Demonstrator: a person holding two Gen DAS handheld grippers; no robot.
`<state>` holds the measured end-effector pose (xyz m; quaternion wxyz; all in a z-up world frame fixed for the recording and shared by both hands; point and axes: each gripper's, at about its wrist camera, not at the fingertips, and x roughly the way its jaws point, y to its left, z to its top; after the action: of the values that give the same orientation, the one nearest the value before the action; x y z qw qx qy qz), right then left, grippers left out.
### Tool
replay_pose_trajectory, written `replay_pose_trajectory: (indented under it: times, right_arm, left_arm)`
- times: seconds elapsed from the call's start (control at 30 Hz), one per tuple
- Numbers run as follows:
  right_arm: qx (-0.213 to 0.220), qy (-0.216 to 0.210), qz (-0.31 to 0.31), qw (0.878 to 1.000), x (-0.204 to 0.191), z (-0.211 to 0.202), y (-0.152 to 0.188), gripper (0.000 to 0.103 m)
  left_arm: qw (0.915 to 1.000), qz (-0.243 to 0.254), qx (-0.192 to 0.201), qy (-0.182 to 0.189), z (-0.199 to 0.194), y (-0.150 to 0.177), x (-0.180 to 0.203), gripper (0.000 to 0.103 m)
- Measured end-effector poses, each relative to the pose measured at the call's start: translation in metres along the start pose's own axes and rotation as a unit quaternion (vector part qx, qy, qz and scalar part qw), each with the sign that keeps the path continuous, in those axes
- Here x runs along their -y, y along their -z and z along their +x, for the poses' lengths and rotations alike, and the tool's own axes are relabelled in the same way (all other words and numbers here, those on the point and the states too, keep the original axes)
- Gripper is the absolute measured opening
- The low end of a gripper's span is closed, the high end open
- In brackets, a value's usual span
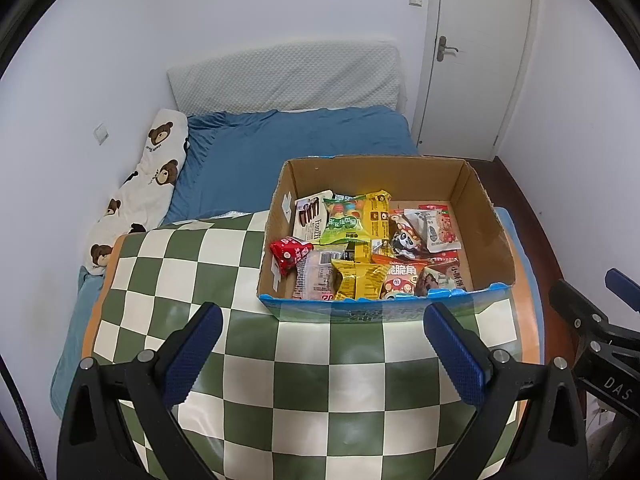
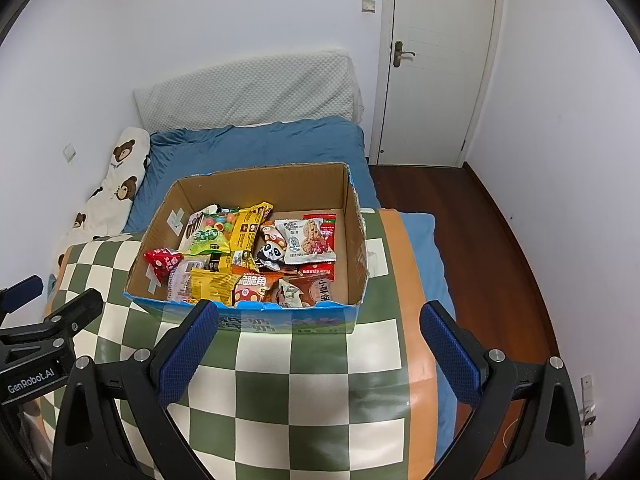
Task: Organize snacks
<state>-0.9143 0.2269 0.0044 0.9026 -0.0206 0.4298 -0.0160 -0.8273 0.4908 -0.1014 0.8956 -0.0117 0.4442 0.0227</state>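
1. Snacks fill most of the floor of an open cardboard box (image 1: pixel 486 232), which stands on a green and cream checkered cloth (image 1: pixel 248 364), toward its far right part in the left wrist view.
2. Inside the box, a green packet (image 1: pixel 345 221) with coloured balls printed on it lies at the far left, partly over a yellow packet (image 1: pixel 378 216) and beside a white wafer pack (image 1: pixel 312 216).
3. A red packet (image 1: pixel 290 254) leans on the left wall of the box, with its top at the rim.
4. Near the front wall lie another yellow packet (image 1: pixel 356 278) and a pink one (image 1: pixel 314 276); a panda packet (image 1: pixel 404 242) is in the middle, and a white packet (image 1: pixel 438 230) lies beside it on the right (over a red one).
5. Left gripper (image 1: pixel 322 354) hovers above the cloth just before the front wall of the box; its blue-padded fingers are spread wide and hold nothing.
6. Right gripper (image 2: pixel 320 354) is in the same posture at the near side of the box, jaws wide apart and empty.
7. The two grippers are side by side, each one visible at the edge of the other's view.
8. Behind the box there is a bed with a blue sheet (image 2: pixel 256 146), a bear-print pillow (image 1: pixel 140 196) by the left wall, a white quilted cushion (image 1: pixel 284 76) leaning on the wall, and a closed white door (image 2: pixel 436 64).
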Motion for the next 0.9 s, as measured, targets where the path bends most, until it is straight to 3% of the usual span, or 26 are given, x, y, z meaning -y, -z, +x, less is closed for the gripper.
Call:
replay_pose_trajectory:
  times: [0.9]
  right_arm:
    - [0.003, -0.004, -0.003, 1.0, 0.002, -0.003, 0.0006, 0.102]
  left_arm:
    - [0.9999, 0.01, 0.006, 0.007, -0.0053, 0.0053, 0.0021, 0.103]
